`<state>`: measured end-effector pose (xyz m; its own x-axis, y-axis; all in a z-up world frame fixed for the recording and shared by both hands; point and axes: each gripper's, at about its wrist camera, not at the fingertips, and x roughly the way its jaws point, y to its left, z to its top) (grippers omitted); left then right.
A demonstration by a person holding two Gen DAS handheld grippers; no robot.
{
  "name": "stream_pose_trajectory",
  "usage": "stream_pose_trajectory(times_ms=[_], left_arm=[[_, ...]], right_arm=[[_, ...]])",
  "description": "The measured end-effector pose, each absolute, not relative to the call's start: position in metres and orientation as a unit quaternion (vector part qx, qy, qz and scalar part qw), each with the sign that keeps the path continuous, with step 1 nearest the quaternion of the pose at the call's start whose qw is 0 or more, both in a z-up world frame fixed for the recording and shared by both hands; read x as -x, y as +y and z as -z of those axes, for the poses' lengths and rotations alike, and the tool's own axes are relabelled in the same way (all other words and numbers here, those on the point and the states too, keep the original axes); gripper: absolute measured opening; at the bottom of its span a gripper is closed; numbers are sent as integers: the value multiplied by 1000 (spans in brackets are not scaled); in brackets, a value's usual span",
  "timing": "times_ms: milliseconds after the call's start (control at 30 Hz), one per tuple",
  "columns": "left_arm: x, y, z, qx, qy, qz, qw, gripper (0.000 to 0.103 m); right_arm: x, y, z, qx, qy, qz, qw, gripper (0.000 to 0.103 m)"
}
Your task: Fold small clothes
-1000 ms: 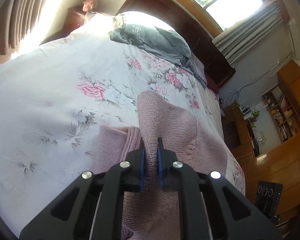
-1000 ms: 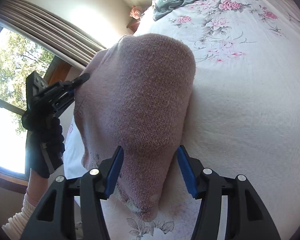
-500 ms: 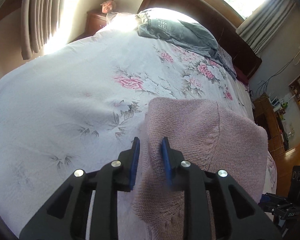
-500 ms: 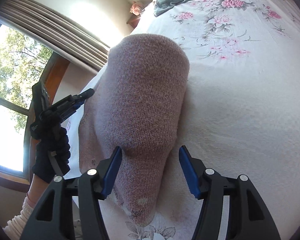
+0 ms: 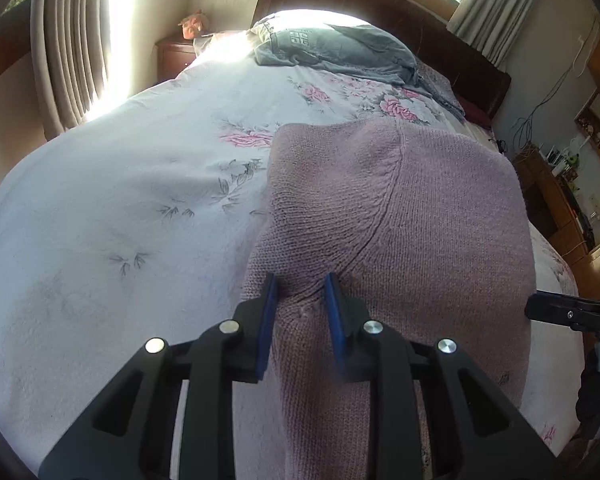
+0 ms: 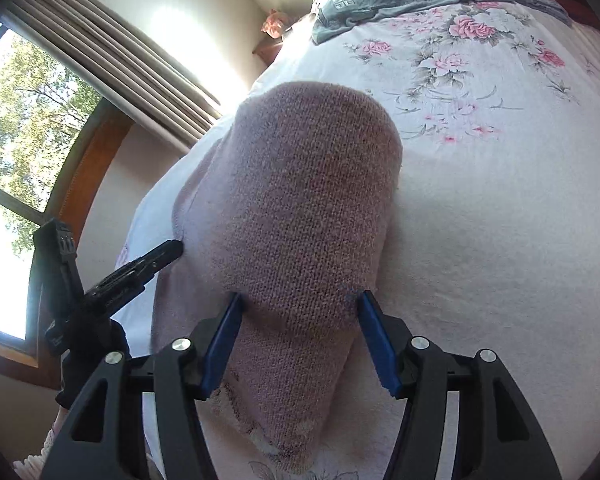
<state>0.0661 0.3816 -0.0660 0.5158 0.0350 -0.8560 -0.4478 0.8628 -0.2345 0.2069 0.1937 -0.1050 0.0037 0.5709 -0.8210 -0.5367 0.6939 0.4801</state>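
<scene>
A pink knitted sweater [image 5: 400, 216] lies folded over on the floral bedspread [image 5: 120, 184]. My left gripper [image 5: 300, 294] is at its near edge, jaws a narrow gap apart with a ridge of the knit pinched between the blue pads. In the right wrist view the same sweater [image 6: 308, 200] forms a rounded fold. My right gripper [image 6: 300, 300] stands wide open, one finger on each side of the fold, the pads just beside the fabric. The left gripper [image 6: 140, 268] also shows there at the sweater's left edge, held by a gloved hand.
A grey garment [image 5: 340, 48] lies bunched at the head of the bed by the dark headboard [image 5: 380, 4]. Curtains [image 5: 68, 40] and a nightstand [image 5: 172, 56] stand to the left. Wooden shelves [image 5: 560, 184] line the right wall.
The left gripper has swung down and laid the sweater's layer flat on the bed; its jaws have widened a little. The right gripper stays open and has edged closer around the fold.
</scene>
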Motion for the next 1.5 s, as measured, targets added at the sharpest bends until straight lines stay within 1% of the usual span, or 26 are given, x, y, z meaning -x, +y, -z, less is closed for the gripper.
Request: stream_pose_trajectory(times_ms=[33,133,200,233,267,300,333,400,500,600,700,767,833,867,900,933,1067,1100,1200,1233,1267,1300,1333,1367,1433,1500], left_arm=[[-65,383,68,227,470,-141,841,24],[-55,394,59,271,457,-122,838,25],[-45,404,50,315,439,-99,836,38],[-40,410,48,333,432,-92,833,51],[-36,415,47,346,429,-87,830,58],[-34,419,50,357,429,-81,826,60],[-31,424,54,368,432,-73,820,61],[-30,431,68,399,439,-54,804,62],[-31,435,92,463,428,-6,776,63],[-41,428,105,465,431,12,773,64],[-56,420,120,451,451,20,770,64],[-64,417,129,462,450,35,763,70],[-69,414,135,476,446,53,756,73],[-72,411,137,481,445,63,753,77],[-74,410,139,485,442,71,751,78],[-76,408,142,489,441,81,749,79],[-83,405,148,514,431,111,733,79],[-85,402,149,512,433,112,733,79],[-91,390,149,487,446,111,742,73],[-92,388,150,485,449,110,742,66],[-92,388,151,489,449,110,740,57],[-91,389,152,497,445,113,736,53],[-90,389,153,507,441,117,731,46],[-88,388,153,516,436,123,727,41],[-84,383,146,523,424,133,728,38],[-81,373,133,523,412,144,732,36]], right_arm=[[-207,193,108,-21,591,-391,705,64],[-207,186,104,-28,592,-394,702,64],[-207,179,95,-36,584,-400,705,64],[-206,175,91,-43,580,-406,705,65],[-207,172,88,-51,577,-412,703,68],[-207,169,86,-58,575,-416,702,70],[-208,167,86,-61,574,-419,700,74],[-208,166,88,-61,575,-422,698,74],[-209,168,95,-62,583,-423,690,75],[-210,171,102,-77,590,-431,678,77],[-216,173,113,-94,599,-430,669,82],[-220,174,119,-106,604,-433,661,82],[-225,177,127,-110,609,-431,656,83],[-226,179,131,-111,613,-430,654,83],[-227,181,134,-111,616,-431,650,84],[-229,183,138,-113,618,-431,648,88],[-234,193,151,-134,622,-437,635,96],[-235,195,156,-141,624,-439,631,97],[-236,205,162,-139,624,-440,631,96],[-235,208,162,-133,621,-440,635,93],[-233,209,161,-129,619,-441,637,87],[-232,208,160,-130,617,-442,638,84],[-232,205,158,-132,615,-444,638,77],[-231,202,156,-136,614,-448,636,74],[-229,194,150,-147,610,-455,632,68],[-227,185,140,-161,603,-464,629,67]])
